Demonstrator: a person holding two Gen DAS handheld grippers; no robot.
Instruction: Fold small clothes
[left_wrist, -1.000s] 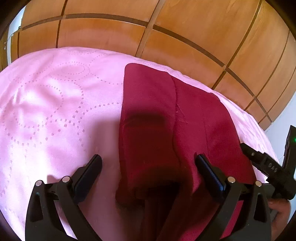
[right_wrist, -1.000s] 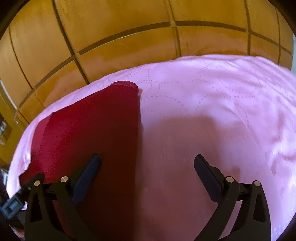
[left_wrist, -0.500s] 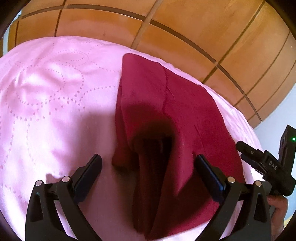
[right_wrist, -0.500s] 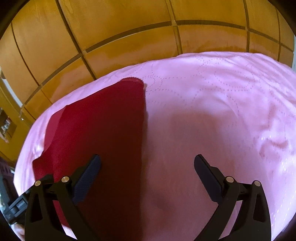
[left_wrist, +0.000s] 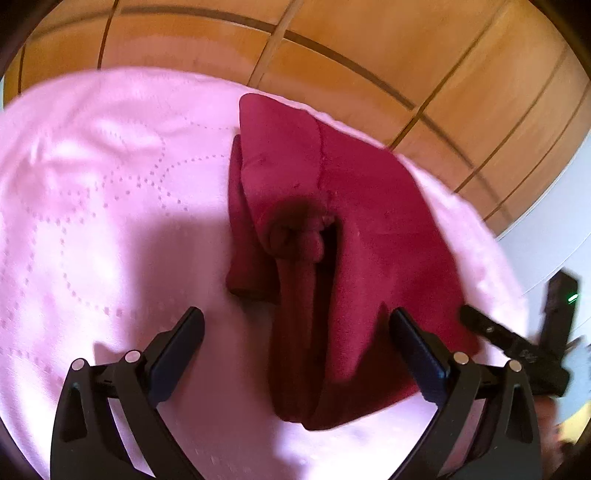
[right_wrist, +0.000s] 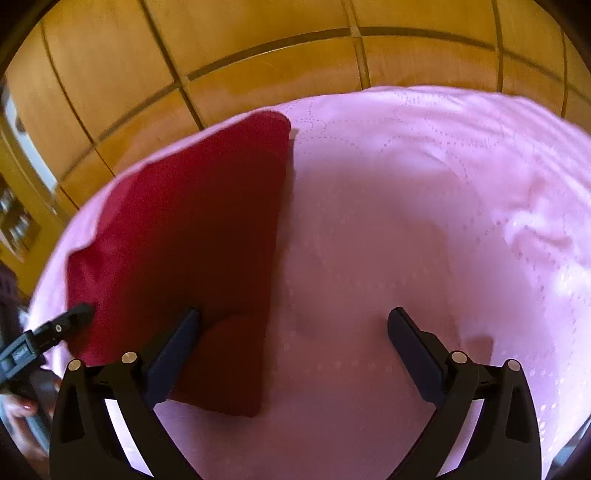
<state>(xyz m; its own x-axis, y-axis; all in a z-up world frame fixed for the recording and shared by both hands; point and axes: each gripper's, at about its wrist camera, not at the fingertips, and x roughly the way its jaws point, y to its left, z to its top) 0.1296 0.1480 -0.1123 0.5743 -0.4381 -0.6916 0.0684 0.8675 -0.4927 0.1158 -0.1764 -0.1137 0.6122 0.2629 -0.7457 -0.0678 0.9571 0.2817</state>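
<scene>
A dark red garment lies folded lengthwise on the pink bedspread, with a bunched lump and a narrow folded strip at its middle. My left gripper is open and empty, raised above the garment's near end. In the right wrist view the same garment lies to the left as a flat folded panel. My right gripper is open and empty over the garment's right edge and the pink bedspread. The right gripper also shows at the right edge of the left wrist view.
A wooden panelled wall stands just behind the bed and also shows in the right wrist view. The bed's far edge runs right behind the garment. The left gripper's tip and a hand show at the lower left.
Both grippers have pulled back and up from the garment. The near end of the garment has come into view, and its middle has bunched into a lump. Both stay open.
</scene>
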